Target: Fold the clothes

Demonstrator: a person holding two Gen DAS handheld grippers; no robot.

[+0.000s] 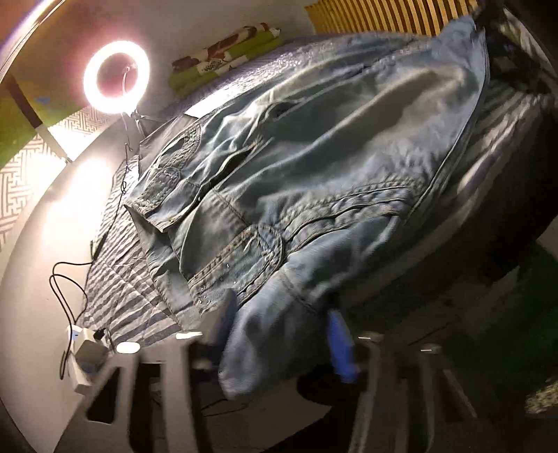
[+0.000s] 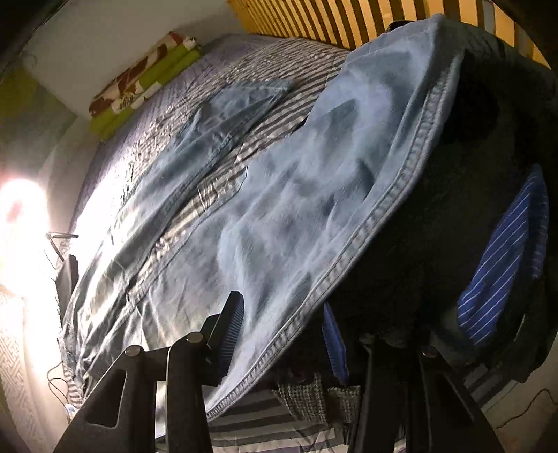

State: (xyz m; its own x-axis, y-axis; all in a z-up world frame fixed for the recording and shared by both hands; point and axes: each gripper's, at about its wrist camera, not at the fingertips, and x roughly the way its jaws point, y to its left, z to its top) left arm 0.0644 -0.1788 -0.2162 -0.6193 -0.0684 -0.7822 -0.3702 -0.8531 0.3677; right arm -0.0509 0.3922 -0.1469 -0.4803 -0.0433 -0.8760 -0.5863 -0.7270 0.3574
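Light blue jeans (image 1: 314, 156) lie spread over a striped bedcover (image 1: 118, 278), the waistband and pockets facing the left wrist view. My left gripper (image 1: 284, 327) is shut on a bunched fold of the denim near the waist, which hangs lifted between its blue pads (image 1: 340, 345). In the right wrist view, the jeans (image 2: 314, 191) stretch away across the bed, one leg lying apart to the left. My right gripper (image 2: 282, 327) is shut on the stitched edge of the denim, and this edge is raised off the bedcover (image 2: 265, 62).
A bright ring light (image 1: 117, 76) stands at the left of the bed, with cables and a white adapter (image 1: 87, 348) below it. A folded green and brown blanket (image 2: 139, 83) lies by the slatted headboard (image 2: 348, 21). Dark clothes and a blue striped shirt (image 2: 505, 261) are piled at the right.
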